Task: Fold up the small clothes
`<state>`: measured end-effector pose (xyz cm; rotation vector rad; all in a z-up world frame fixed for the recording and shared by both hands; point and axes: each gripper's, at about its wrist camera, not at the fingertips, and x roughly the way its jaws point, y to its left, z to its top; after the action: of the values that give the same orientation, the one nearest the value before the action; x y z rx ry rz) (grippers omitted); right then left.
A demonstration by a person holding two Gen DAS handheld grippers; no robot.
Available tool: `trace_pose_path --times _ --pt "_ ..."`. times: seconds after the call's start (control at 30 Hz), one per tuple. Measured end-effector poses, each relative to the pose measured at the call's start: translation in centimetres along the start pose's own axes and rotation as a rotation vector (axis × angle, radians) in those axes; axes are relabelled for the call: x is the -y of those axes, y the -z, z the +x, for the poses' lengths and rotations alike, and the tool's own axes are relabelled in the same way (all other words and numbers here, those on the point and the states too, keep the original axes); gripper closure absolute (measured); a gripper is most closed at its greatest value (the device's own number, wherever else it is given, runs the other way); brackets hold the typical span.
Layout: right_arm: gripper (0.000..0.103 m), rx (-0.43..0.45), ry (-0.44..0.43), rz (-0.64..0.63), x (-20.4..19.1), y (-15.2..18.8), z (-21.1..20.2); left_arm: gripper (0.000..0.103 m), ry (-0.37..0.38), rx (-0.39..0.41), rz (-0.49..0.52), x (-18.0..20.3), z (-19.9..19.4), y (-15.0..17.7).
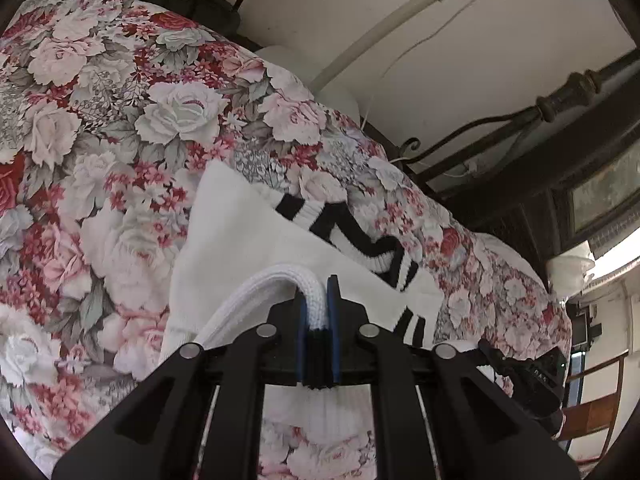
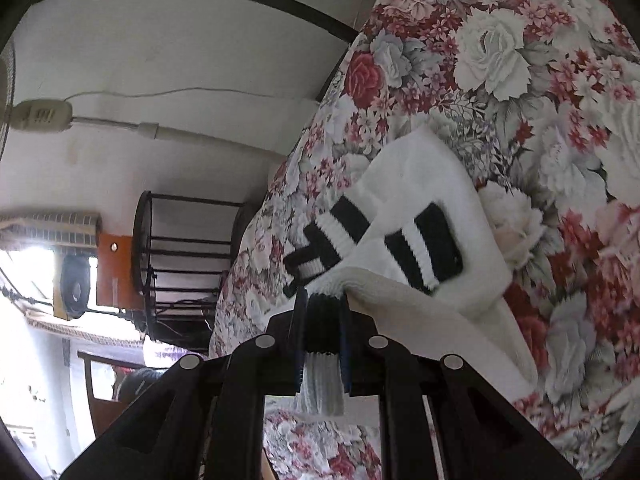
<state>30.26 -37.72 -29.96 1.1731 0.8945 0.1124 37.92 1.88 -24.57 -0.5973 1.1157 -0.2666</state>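
Note:
White socks with black stripes [image 1: 256, 240] lie on a floral bedspread [image 1: 120, 120]. My left gripper [image 1: 318, 304] is shut on the cuff of a white sock, whose knit edge curls out to the left of the blue pads. In the right wrist view my right gripper [image 2: 323, 312] is shut on a striped sock cuff [image 2: 324, 320]; white ribbed fabric hangs below the jaws. More striped sock cuffs [image 2: 424, 248] lie just beyond it on the bedspread [image 2: 520, 80]. The other gripper [image 1: 536, 384] shows at the lower right of the left wrist view.
A dark metal bed frame [image 1: 560, 104] and a white wall with a pipe [image 1: 400, 28] stand behind the bed. In the right wrist view a round wire rack [image 2: 180, 260] and a wall socket [image 2: 40, 116] are to the left.

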Motion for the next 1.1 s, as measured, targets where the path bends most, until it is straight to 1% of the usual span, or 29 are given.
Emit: trace_pose_path --times 0.13,0.37,0.53,0.6,0.63,0.67,0.7,0.77,0.8,0.83,0.87,0.9,0.93,0.97,1.0,1.03,1.07,1.1 --pt "0.089 -0.008 -0.02 0.015 0.1 -1.0 1.4 0.095 -0.023 0.009 0.004 -0.2 1.1 -1.7" --pt "0.089 0.003 -0.033 -0.005 -0.7 -3.4 3.9 0.095 -0.019 0.016 -0.001 -0.7 3.3 -4.0" --pt "0.089 -0.005 -0.022 0.023 0.6 -4.6 6.0 0.094 -0.038 -0.005 -0.041 -2.6 5.5 -4.7" --pt "0.085 -0.014 -0.037 0.027 1.0 -4.9 6.8 0.092 -0.049 -0.016 -0.058 -3.2 6.3 -4.8" --pt "0.079 -0.014 -0.034 0.03 1.1 -5.1 6.9 0.09 -0.056 -0.019 -0.062 -3.4 6.5 -4.8" --pt "0.073 -0.012 -0.024 0.032 1.3 -5.3 7.0 0.09 -0.059 -0.021 -0.071 -3.6 6.6 -4.8" --pt "0.063 -0.014 -0.021 0.029 1.4 -5.5 7.0 0.086 -0.055 -0.022 -0.081 -3.9 6.7 -4.9" --pt "0.062 -0.011 -0.009 0.016 1.4 -5.8 6.4 0.08 -0.036 -0.026 -0.083 -4.0 6.6 -5.0" --pt "0.061 0.0 0.002 0.005 1.3 -5.9 6.0 0.064 -0.034 -0.027 -0.08 -4.0 6.4 -5.0" --pt "0.06 0.017 0.012 -0.004 1.2 -5.9 5.5 0.033 -0.058 -0.005 -0.082 -4.0 5.8 -5.0" --pt "0.06 0.038 0.026 -0.011 1.0 -6.0 4.9 0.022 -0.124 0.069 -0.087 -4.0 4.4 -5.0" --pt "0.06 0.055 0.032 -0.013 0.9 -5.9 4.5 0.016 -0.152 0.112 -0.089 -4.0 3.5 -5.0" --pt "0.06 0.065 0.03 -0.016 0.8 -5.9 4.2 0.016 -0.164 0.147 -0.088 -4.0 2.6 -5.1" --pt "0.061 0.073 0.035 -0.024 0.5 -5.6 3.9 0.016 -0.142 0.15 -0.09 -4.2 2.0 -5.4" --pt "0.065 0.072 0.041 -0.033 0.3 -5.4 3.8 0.016 -0.111 0.138 -0.099 -4.5 1.7 -5.6" --pt "0.072 0.064 0.054 -0.06 -0.2 -5.1 3.8 0.016 -0.085 0.108 -0.116 -4.9 1.7 -5.6" --pt "0.074 0.057 0.068 -0.081 -0.5 -4.8 3.7 0.016 -0.095 0.077 -0.121 -5.1 2.0 -5.5" --pt "0.078 0.045 0.098 -0.113 -0.9 -4.5 3.6 0.016 -0.141 0.018 -0.113 -5.3 2.8 -5.4"
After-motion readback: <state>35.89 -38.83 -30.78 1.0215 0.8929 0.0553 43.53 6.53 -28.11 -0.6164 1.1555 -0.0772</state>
